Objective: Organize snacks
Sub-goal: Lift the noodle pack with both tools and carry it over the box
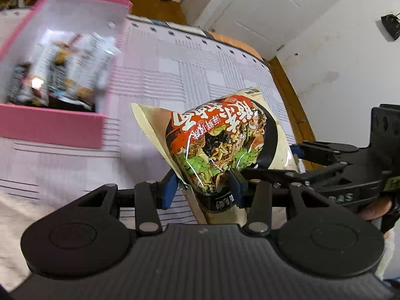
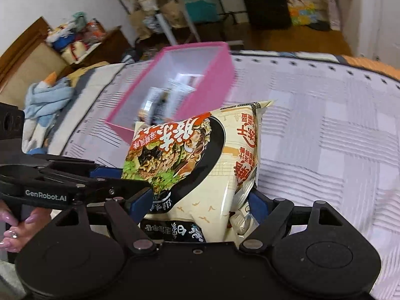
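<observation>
A cream noodle packet [image 1: 220, 140] with a picture of noodles and red lettering is held above the bed; it also shows in the right wrist view [image 2: 200, 160]. My left gripper [image 1: 203, 187] is shut on its lower left end. My right gripper [image 2: 200, 207] is shut on its other end and shows in the left wrist view [image 1: 297, 160] coming in from the right. A pink box [image 1: 52, 125] with several snack packets [image 1: 65, 67] inside stands on the bed to the left and beyond the packet; it also shows in the right wrist view [image 2: 212, 80].
The bed has a pale checked cover [image 1: 175, 75], [image 2: 325, 150]. Its wooden frame [image 1: 290, 95] runs along the white wall on the right. Blue cloth [image 2: 47, 100] and a cluttered side table [image 2: 82, 37] lie at the far left. Shelves and bags stand beyond the bed.
</observation>
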